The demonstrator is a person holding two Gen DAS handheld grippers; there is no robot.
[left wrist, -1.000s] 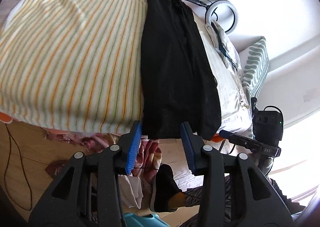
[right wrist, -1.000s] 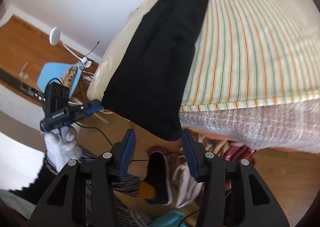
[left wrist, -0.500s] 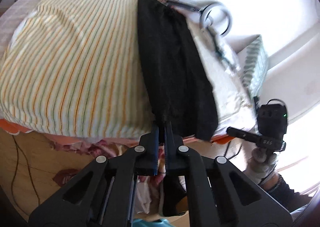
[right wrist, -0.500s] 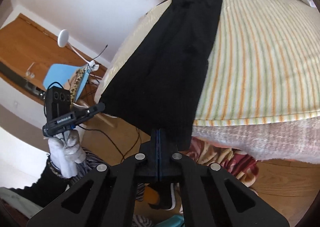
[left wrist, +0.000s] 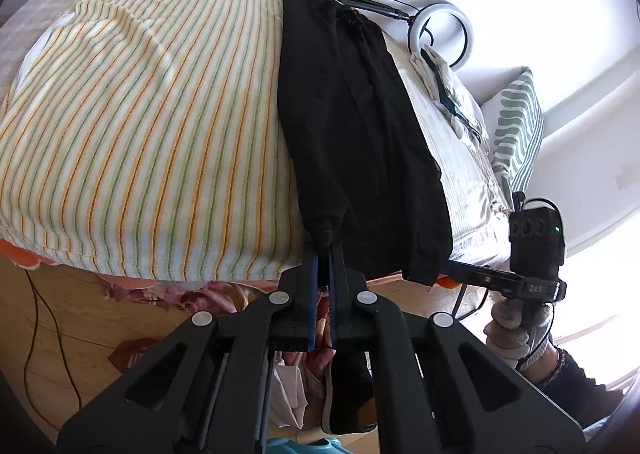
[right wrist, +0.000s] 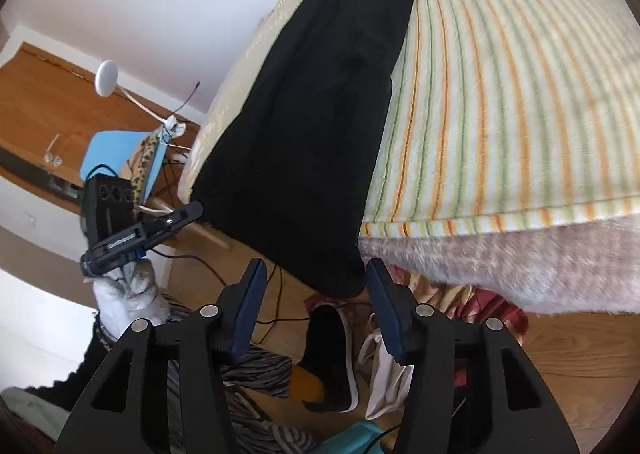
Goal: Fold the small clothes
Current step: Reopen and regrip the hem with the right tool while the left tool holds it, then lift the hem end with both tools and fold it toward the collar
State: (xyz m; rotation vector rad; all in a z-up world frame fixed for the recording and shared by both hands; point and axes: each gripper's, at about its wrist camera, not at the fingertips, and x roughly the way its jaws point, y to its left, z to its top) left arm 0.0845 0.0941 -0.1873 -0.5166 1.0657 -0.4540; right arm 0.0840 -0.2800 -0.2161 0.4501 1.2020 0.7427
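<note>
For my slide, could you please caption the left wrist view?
Left claw shut on black garment's hem at the striped bed's edge.

Black plastic left gripper and right gripper, each with triangular cut-outs, silver round screws and blue pads. White knit glove on the right hand, a dark sleeve behind. Another white glove on the left hand. Striped grey trousers, black shoe.
</note>
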